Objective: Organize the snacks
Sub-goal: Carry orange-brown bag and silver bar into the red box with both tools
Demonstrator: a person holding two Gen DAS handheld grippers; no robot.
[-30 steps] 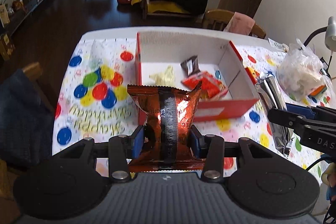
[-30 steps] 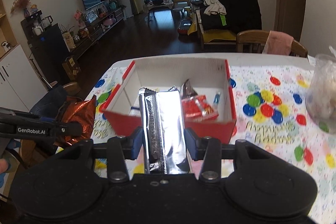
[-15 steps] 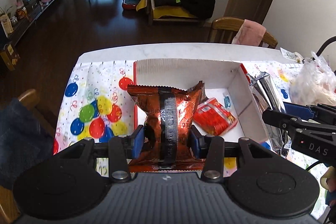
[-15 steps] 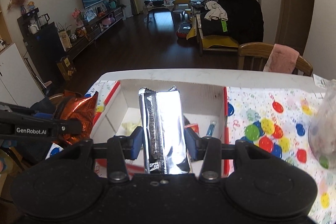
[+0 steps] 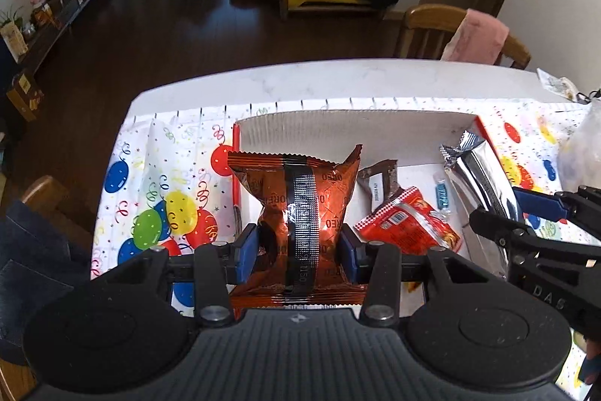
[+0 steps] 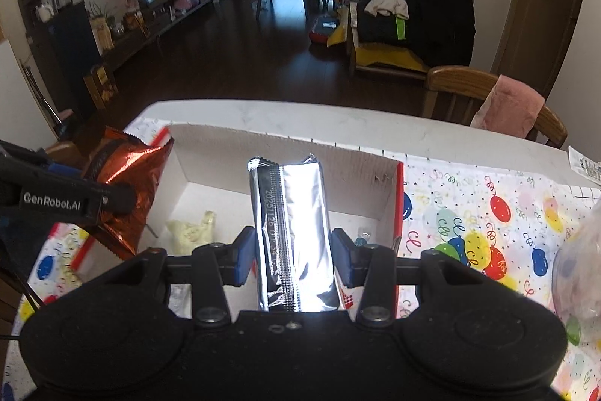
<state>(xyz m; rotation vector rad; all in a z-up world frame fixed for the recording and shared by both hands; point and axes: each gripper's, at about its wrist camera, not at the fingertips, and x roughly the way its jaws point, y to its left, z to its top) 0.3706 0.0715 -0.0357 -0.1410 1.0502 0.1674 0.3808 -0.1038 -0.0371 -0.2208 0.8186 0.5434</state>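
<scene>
A crinkled copper-orange Oreo packet stands upright over the left end of the open red-and-white box. A silver foil packet, seam facing up, is over its right end. On the box floor lie a red snack pouch, a brown wrapper, a pale yellow piece and a small blue candy

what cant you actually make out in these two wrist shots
- Left wrist view: the lower end of the orange packet is hidden behind the left gripper.
- Right wrist view: the box floor under the silver packet is covered by it and the right gripper.
- Both views: the clear plastic bag is cut off by the right edge; contents blurred.
- Left wrist view: the small blue wrapper is too small to read.
</scene>
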